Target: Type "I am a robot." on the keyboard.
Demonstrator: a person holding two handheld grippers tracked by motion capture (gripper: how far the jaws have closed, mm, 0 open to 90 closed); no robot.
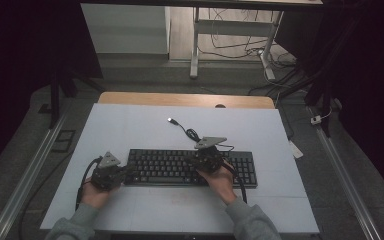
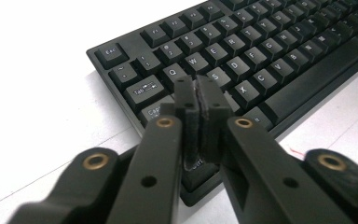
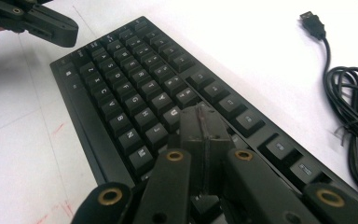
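On the surface [image 1: 130, 125]: white, wide bare room behind and left of the keyboard
Left tool [image 1: 125, 171]: jaws together, gripping nothing, at the keyboard's left end over the Caps/A keys
Keyboard [image 1: 170, 167]: black, flat, long edge parallel to the near surface edge
Right tool [image 1: 203, 162]: jaws together, empty, above the right-middle keys
Cable [image 1: 190, 132]: coiled behind the keyboard, USB plug [image 1: 171, 120] lying loose

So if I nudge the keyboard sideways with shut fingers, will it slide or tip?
The keyboard looks long, flat and rigid, lying low on the smooth white table, so it would probably slide, not tip. Pushed at one end, it likely pivots. Its coiled cable looks floppy and would probably drag along, adding slight pull.
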